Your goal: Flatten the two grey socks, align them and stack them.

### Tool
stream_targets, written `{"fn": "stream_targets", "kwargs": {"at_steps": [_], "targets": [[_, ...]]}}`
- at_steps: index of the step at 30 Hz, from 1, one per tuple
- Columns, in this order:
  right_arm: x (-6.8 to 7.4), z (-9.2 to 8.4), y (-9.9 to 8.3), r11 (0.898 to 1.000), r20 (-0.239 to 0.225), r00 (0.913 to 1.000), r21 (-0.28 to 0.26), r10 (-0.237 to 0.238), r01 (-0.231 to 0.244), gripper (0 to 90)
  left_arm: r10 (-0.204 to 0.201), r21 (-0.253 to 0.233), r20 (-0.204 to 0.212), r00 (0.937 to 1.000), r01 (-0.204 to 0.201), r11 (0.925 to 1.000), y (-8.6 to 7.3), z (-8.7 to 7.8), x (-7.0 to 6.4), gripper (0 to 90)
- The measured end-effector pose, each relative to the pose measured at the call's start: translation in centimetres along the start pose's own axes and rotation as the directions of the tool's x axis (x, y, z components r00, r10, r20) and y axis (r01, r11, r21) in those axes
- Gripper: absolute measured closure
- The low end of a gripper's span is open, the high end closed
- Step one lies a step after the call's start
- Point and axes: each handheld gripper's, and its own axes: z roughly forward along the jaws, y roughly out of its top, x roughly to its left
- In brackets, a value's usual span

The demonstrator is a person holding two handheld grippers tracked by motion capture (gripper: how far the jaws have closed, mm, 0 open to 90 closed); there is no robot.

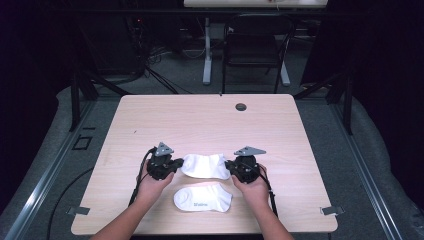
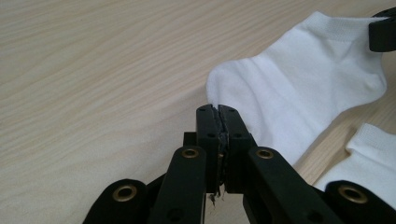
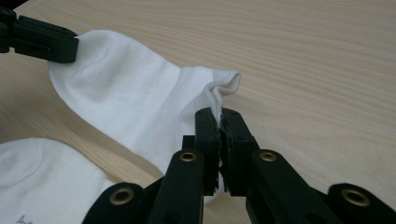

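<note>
Nearest the person, the second sock (image 1: 202, 198) lies flat on the table (image 1: 200, 120), loose. Just beyond it, the far sock (image 1: 205, 166) hangs stretched between 2 grippers. The left gripper (image 1: 176, 166) has its jaws pinched tight on that sock's left end, and the right gripper (image 1: 230, 167) is clamped on its right end, cloth bunched between the pads (image 3: 211, 128). The sock looks light, soft and limp; I judge it will sag and slip unless held by its edges.
</note>
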Motion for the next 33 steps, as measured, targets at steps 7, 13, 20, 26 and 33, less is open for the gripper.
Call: {"fn": "stream_targets", "kwargs": {"at_steps": [7, 13, 20, 26, 33], "targets": [[0.3, -0.9, 0.3, 1.0, -0.019, 0.9998, -0.006, 0.006, -0.006, 86.7, -0.006, -0.001, 0.022, 0.9997, 0.006, 1.0, 0.0, -0.8, -0.2, 88.3], [1.0, -1.9, 0.3, 1.0, -0.042, 0.9991, -0.007, 0.0, -0.001, 86.7, 0.009, -0.008, 0.041, 0.9991, -0.008, 0.9999, -0.1, -2.0, -0.9, 88.3], [1.9, -3.1, -0.2, 1.0, -0.047, 0.9987, -0.005, -0.017, 0.017, 86.7, 0.029, -0.01, 0.064, 0.9975, -0.028, 0.9996, -0.9, -3.7, -1.9, 88.2], [2.5, -4.1, -1.1, 0.999, -0.059, 0.9978, 0.008, -0.031, 0.032, 86.7, 0.014, -0.004, 0.083, 0.9964, -0.013, 0.9999, -1.9, -4.6, -2.4, 88.2], [3.4, -4.9, -2.2, 0.999, -0.074, 0.9963, 0.013, -0.043, 0.044, 86.7, 0.01, 0.01, 0.1, 0.9949, -0.011, 0.9999, -3.3, -5.3, -3.0, 88.1]]}}
